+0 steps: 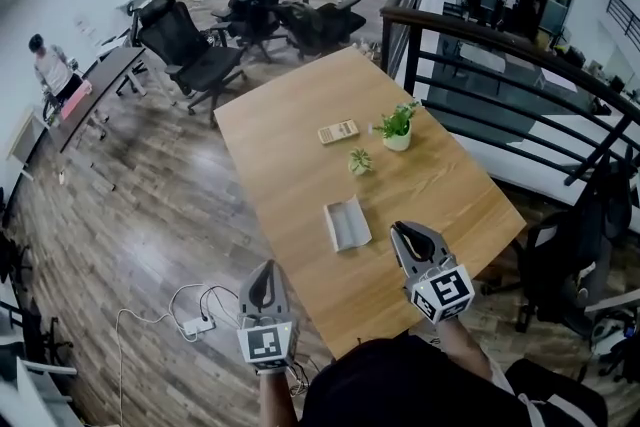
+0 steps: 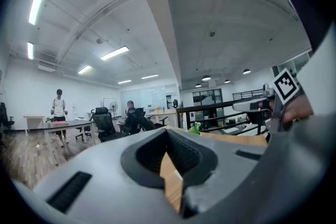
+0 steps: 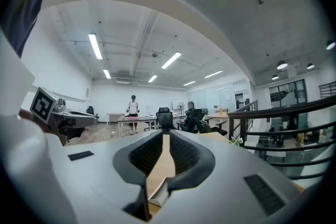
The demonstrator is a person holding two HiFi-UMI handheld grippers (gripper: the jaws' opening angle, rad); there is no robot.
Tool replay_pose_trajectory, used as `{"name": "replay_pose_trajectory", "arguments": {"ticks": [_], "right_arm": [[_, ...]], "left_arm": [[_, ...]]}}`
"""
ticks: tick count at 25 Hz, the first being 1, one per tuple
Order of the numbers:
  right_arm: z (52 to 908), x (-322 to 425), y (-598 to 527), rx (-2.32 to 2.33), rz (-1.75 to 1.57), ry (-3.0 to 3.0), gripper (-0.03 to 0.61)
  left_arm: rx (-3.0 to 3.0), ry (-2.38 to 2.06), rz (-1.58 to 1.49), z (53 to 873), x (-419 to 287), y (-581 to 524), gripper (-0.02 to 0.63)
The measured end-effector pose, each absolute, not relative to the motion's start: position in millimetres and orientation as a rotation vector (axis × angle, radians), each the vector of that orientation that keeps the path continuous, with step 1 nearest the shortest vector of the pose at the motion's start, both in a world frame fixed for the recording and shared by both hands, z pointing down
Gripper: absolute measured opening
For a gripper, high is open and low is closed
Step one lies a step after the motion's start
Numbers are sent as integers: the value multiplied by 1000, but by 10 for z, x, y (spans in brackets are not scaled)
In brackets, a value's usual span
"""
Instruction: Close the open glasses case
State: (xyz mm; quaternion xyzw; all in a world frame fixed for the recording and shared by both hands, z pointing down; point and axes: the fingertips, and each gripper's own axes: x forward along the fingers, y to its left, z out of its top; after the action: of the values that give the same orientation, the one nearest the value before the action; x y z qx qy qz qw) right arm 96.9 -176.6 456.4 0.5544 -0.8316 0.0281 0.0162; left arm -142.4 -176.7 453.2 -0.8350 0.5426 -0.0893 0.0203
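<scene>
Open glasses case lies flat on wooden table, untouched. Right gripper sits at its 4 o'clock, left gripper at 7. Both have jaws pressed together, empty (likely to nudge the lid over, not pinch).

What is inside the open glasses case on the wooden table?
In the head view, the glasses case shows only its pale lining, and no glasses are visible inside. It is small in the picture, and its raised wall may hide a narrow strip.
</scene>
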Motion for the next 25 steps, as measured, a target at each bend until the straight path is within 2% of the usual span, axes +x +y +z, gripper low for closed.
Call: {"name": "replay_pose_trajectory", "arguments": {"ticks": [2, 5, 12, 25], "right_arm": [[4587, 1000, -1795, 1732, 110, -2588, 118], [4629, 1053, -1858, 1740, 121, -2590, 86], [5143, 1138, -2294, 1733, 376, -2587, 84], [7369, 1027, -3164, 1643, 950, -2157, 86]], "left_arm": [[-2586, 1688, -285, 4510, -1441, -1756, -2], [-2560, 1714, -300, 4517, -1525, -1752, -2], [-2483, 1898, -334, 4681, -1892, -1562, -2], [-2343, 2062, -379, 4646, -2321, -1281, -2]]}}
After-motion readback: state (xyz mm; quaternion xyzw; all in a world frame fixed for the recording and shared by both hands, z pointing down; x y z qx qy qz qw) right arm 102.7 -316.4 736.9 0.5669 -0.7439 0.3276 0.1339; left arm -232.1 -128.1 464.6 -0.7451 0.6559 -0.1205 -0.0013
